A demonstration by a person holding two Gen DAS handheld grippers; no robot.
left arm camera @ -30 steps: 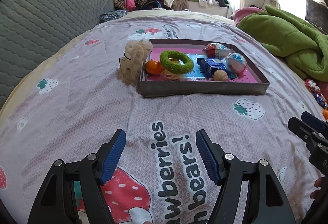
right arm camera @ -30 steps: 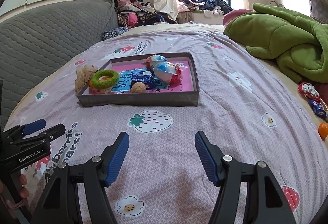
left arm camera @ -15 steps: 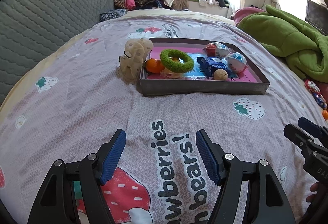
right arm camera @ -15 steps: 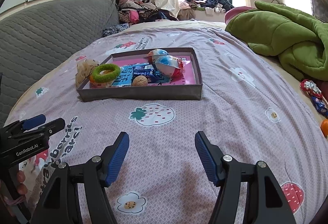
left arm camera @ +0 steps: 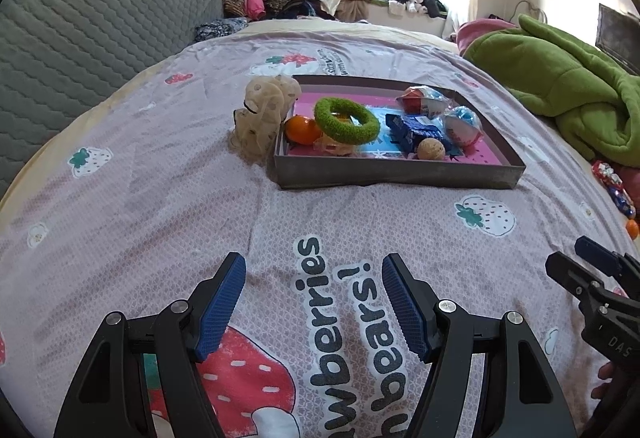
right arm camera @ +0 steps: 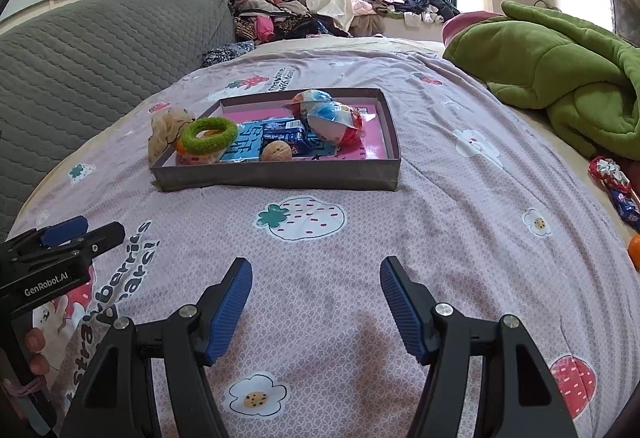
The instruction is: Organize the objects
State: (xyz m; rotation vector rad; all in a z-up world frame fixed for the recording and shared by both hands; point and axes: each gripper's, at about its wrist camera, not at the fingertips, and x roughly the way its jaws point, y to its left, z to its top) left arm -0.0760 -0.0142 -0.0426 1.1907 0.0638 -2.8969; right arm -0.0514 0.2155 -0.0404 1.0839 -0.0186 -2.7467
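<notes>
Against the frames from a second ago almost nothing is changing: both hand-held grippers are staying spread and empty over the bed, and the tray is sitting only slightly nearer in the right wrist view. The left hand-held gripper is showing ribbed blue pads on black fingers, with bare quilt between them; the right hand-held gripper is standing just as wide, holding nothing. Well ahead of both, the shallow rectangular tray is lying with its long side across the view. In it are resting a fuzzy green ring, a smooth orange, a wrinkled walnut and crinkly wrapped snacks. A pale knitted toy is leaning against the tray's left wall.
</notes>
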